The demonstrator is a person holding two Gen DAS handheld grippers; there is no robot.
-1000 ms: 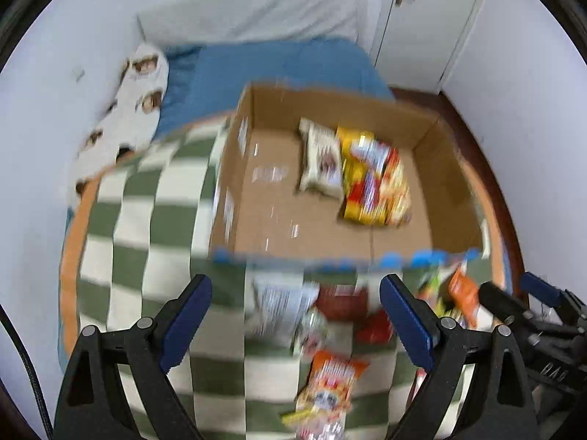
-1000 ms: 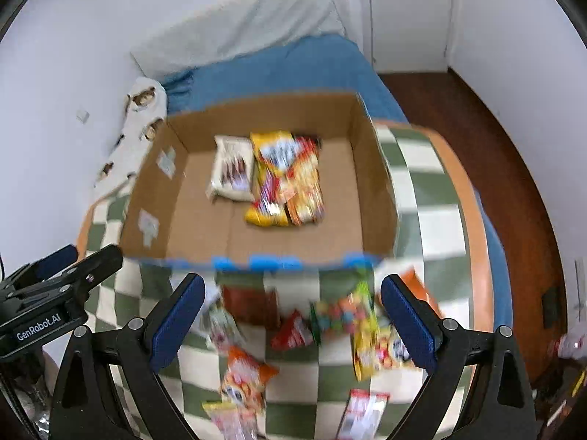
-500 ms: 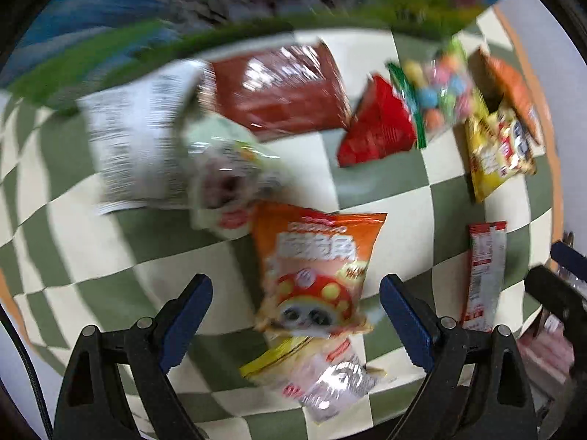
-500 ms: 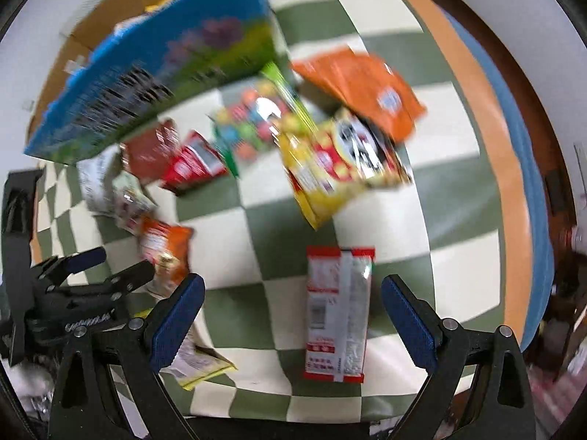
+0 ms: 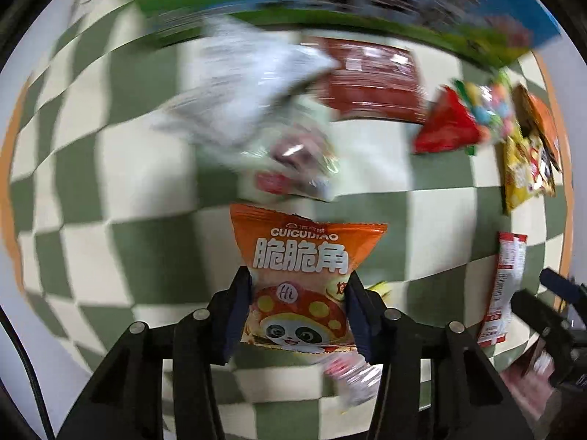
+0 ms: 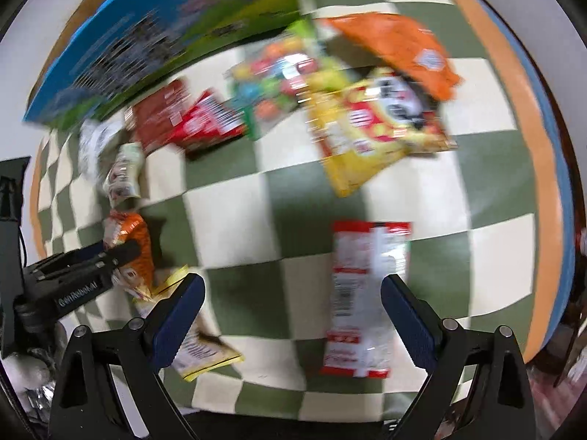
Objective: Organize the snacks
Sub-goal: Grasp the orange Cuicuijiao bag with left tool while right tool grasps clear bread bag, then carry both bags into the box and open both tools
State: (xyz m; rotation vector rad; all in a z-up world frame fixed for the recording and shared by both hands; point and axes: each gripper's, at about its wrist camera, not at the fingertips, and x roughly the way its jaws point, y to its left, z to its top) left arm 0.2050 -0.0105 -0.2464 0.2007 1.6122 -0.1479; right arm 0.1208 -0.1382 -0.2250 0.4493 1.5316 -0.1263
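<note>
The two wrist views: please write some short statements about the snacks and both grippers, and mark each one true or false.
1. The left gripper pinches the orange panda packet. True; its jaws have just been closing.
2. The right gripper holds the red-and-white packet. False: its jaws stand wide, the packet lies between them.
3. The snacks lie on a checkered green and cream cloth. True.
4. The yellow packet is inside the box. False: it lies on the cloth.

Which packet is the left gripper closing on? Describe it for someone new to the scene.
On the green-and-cream checked cloth, below the blurred white wrappers, lies an orange packet between the left gripper pads. Only it shows a panda under a spotted mushroom cap.
</note>
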